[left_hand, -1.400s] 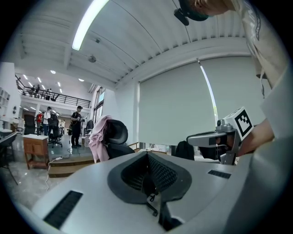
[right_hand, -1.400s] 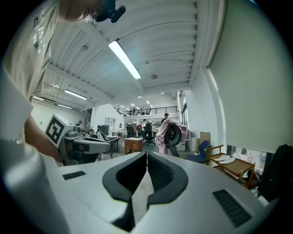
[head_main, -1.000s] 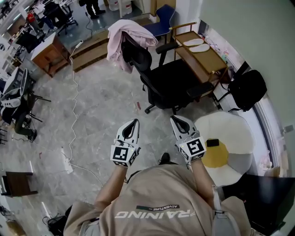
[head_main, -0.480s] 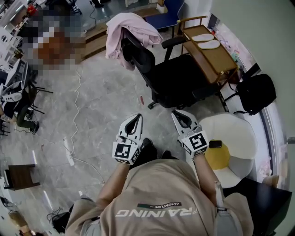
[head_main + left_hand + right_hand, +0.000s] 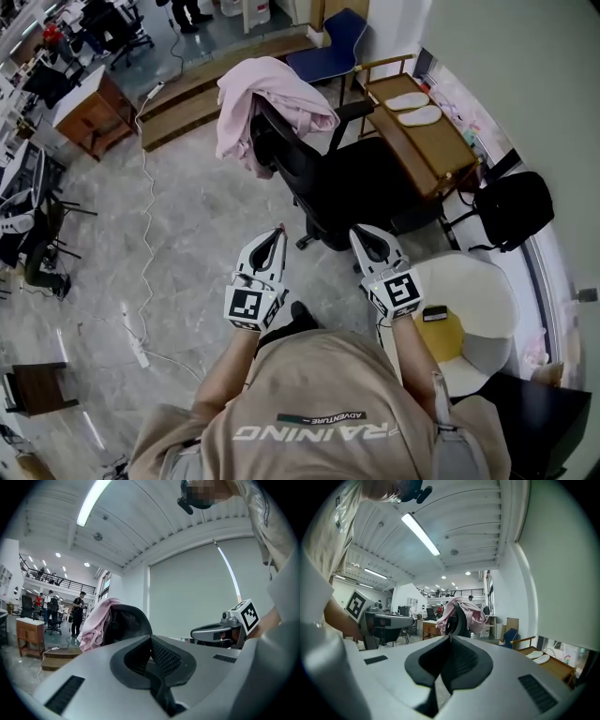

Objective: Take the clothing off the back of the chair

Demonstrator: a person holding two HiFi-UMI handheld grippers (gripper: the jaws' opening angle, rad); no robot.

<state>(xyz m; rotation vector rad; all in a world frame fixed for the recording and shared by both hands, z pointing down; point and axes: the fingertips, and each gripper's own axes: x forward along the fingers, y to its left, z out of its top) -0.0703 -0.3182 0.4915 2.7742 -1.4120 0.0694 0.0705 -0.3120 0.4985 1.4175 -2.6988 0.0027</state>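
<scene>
Both grippers are being carried forward: compared with a second ago, the chair (image 5: 347, 187) is being seen nearer, just beyond the left gripper (image 5: 277, 231) and the right gripper (image 5: 362, 234). Both pairs of jaws are being kept pressed together, with nothing between them. The pink clothing (image 5: 272, 98) is being left draped over the chair's back, untouched and apart from the tips. The approach is judged to be under way; the jaws are yet to be opened for a grasp.

We have stepped forward, bringing our left gripper (image 5: 277, 232) and right gripper (image 5: 357, 233) much nearer the black chair (image 5: 361, 183) draped with pink clothing (image 5: 272, 98).
</scene>
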